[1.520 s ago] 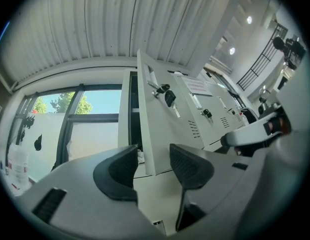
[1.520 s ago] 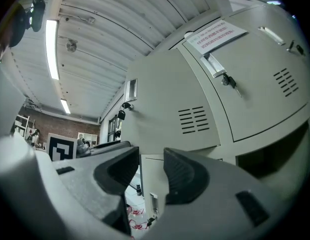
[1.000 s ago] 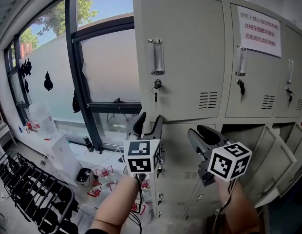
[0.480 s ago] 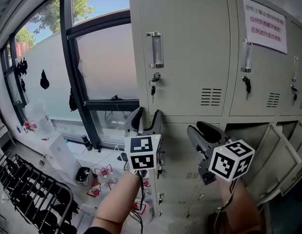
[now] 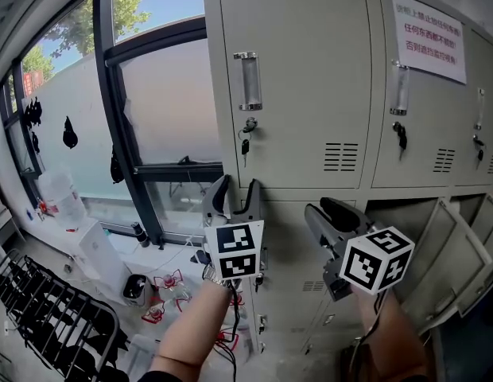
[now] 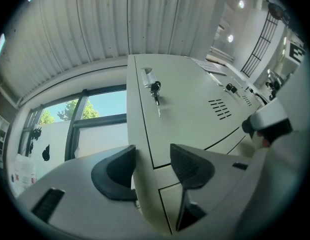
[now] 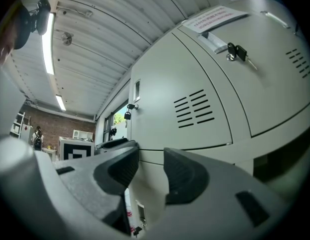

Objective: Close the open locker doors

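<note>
Left gripper [image 6: 152, 166]: its jaws are standing apart and gripping nothing; only the pale locker front is showing in the gap, further off.
Left gripper in the head view [image 5: 235, 199]: it is pointing up at the seam between the upper and lower rows of the lockers [image 5: 310, 189], at the column nearest the window.
Right gripper [image 7: 146, 174]: its jaws are standing a little apart, with nothing between the pads.
Right gripper in the head view [image 5: 332, 217]: it is hovering just right of the left one, tilting up and to the left, in front of the lower row.
Marker cubes: one [image 5: 233, 249] is sitting on the left gripper, the other [image 5: 376, 259] on the right.
Forearm [image 5: 191, 333]: it is reaching up from the bottom edge to the left gripper.
Open locker door [image 5: 453, 253]: it is hanging swung outward in the lower row, right of the right gripper, beside a dark open compartment [image 5: 394, 213].
Upper doors [image 5: 302, 78]: they are lying shut, each carrying an upright handle [image 5: 248, 80].
Key [image 5: 246, 143]: it is hanging from the lock under the leftmost handle.
Notice [image 5: 428, 37]: a white sheet with red print is sticking to the second upper door.
Window [image 5: 151, 110]: it is filling the wall left of the lockers, showing trees and sky.
Black rack [image 5: 48, 309]: it is standing on the floor at the lower left.
</note>
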The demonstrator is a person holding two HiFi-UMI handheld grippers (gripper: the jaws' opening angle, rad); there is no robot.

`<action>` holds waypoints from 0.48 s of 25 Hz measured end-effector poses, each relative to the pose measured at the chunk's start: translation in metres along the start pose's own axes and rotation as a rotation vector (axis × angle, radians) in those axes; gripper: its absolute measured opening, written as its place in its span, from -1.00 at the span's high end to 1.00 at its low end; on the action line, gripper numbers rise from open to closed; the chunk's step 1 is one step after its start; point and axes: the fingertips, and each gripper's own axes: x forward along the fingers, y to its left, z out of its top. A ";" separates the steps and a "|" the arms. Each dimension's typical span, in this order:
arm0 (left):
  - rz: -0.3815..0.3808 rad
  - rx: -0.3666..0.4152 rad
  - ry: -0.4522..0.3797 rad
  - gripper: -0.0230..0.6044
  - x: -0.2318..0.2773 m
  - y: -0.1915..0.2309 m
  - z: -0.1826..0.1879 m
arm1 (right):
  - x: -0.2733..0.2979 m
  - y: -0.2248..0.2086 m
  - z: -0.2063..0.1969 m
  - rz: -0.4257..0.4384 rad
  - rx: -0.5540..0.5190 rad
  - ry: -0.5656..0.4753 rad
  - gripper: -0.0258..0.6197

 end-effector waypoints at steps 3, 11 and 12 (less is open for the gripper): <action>-0.006 0.000 0.003 0.26 0.000 0.000 -0.001 | -0.002 0.000 -0.001 -0.004 -0.002 0.003 0.47; -0.053 -0.042 -0.060 0.15 -0.020 -0.009 0.019 | -0.018 -0.002 0.005 -0.026 -0.024 -0.004 0.47; -0.062 -0.043 -0.075 0.14 -0.023 -0.012 0.024 | -0.021 -0.002 0.006 -0.029 -0.027 -0.008 0.47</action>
